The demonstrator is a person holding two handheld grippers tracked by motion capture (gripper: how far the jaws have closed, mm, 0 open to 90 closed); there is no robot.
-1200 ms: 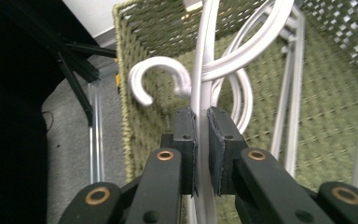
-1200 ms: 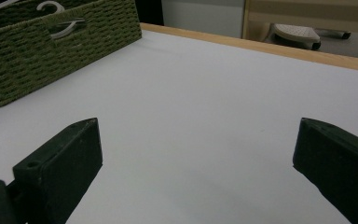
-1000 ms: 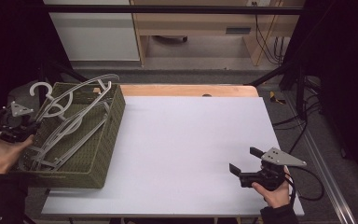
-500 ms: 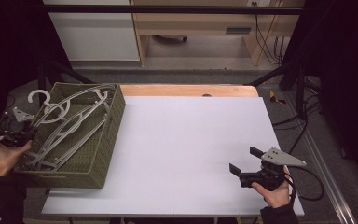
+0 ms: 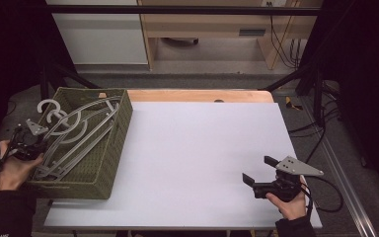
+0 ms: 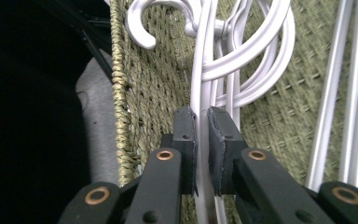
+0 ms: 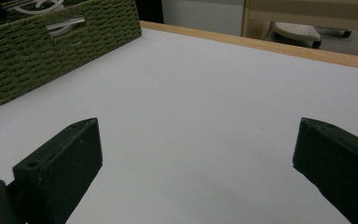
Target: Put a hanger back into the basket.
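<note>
The hangers (image 5: pixel 74 136) have sunk into the basket (image 5: pixel 109 163), left gripper (image 6: pixel 202 135) clamping one, right gripper (image 5: pixel 260 175) spread wide.

Pale grey plastic hangers (image 5: pixel 74 136), bundled, lying slantwise in an olive woven basket (image 5: pixel 109 168) at the table's left edge, hooks toward its far-left corner, one rod clamped between the black pads of the left gripper (image 6: pixel 202 135).

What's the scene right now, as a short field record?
left tool: shut on a hanger rod
hangers: white bundle lying in the basket, hooks at its far left corner
right tool: open, holding nothing, low over the table
basket: green woven, on the table's left edge
</note>
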